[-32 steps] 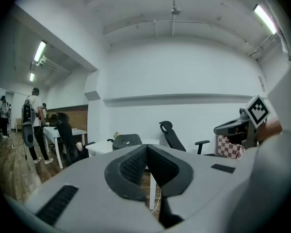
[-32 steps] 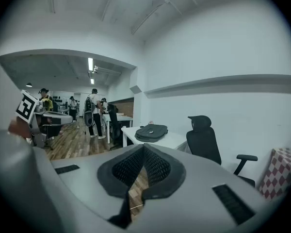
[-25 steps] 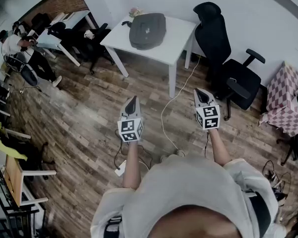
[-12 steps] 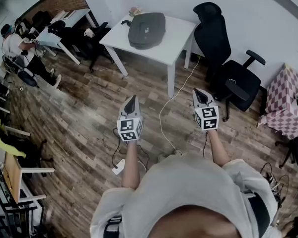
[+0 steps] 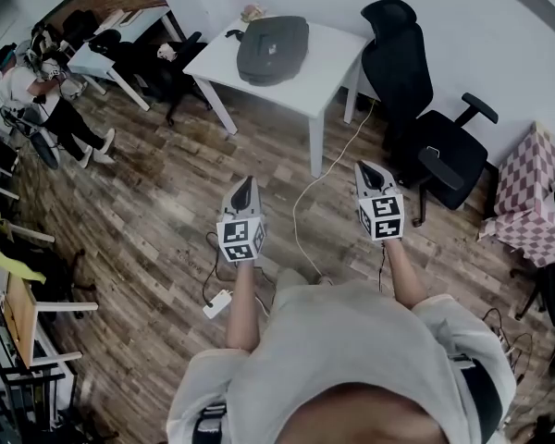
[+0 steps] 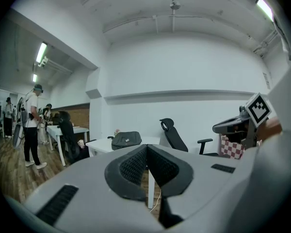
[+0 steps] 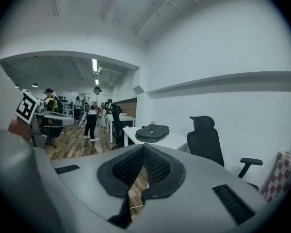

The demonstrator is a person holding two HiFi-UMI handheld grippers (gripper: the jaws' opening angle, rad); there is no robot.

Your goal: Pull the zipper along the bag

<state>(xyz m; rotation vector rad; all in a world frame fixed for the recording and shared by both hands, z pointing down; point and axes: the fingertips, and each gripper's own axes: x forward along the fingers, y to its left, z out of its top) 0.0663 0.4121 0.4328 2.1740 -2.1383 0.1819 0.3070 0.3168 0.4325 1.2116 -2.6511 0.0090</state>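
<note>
A dark grey bag (image 5: pixel 272 48) lies flat on a white table (image 5: pixel 328 67) by the far wall; it also shows as the bag (image 6: pixel 126 140) in the left gripper view and the bag (image 7: pixel 152 132) in the right gripper view. Both grippers hang in the air over the wooden floor, well short of the table. My left gripper (image 5: pixel 246 187) is shut with nothing in it, its pads meeting at the left gripper's tip (image 6: pixel 146 147). My right gripper (image 5: pixel 366 168) is shut and empty too, seen closed at its tip (image 7: pixel 142 147). The zipper is too small to make out.
A black office chair (image 5: pixel 416 109) stands right of the table, and a checked cloth (image 5: pixel 532 192) covers something at the far right. A white cable (image 5: pixel 314 192) runs across the floor to a power strip (image 5: pixel 215 304). People (image 5: pixel 37 91) stand at desks far left.
The table and bag have slid slightly up in the head view, and the person at far left has shifted. Both grippers stay shut and keep about the same place.
</note>
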